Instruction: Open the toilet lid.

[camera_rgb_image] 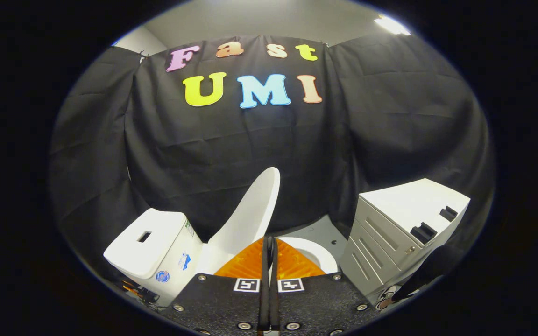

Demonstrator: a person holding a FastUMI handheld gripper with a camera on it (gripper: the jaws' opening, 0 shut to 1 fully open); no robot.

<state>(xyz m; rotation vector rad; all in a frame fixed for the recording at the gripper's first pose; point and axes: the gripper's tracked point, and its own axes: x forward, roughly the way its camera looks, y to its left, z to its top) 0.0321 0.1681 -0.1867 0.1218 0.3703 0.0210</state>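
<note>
The white toilet lid (250, 214) stands raised, tilted back toward the white tank (150, 242) on the left. Part of the seat ring (318, 254) shows just beyond the fingers, to their right. My gripper (269, 240) is shut, its two fingers pressed together with nothing between them. The fingertips sit in front of the lid's lower part; I cannot tell whether they touch it. The bowl is mostly hidden behind the fingers.
A white drawer cabinet (404, 228) stands right of the toilet, with two dark blocks (423, 232) on top. Grey floor (315, 231) shows between toilet and cabinet. Black cloth walls close in behind and on both sides.
</note>
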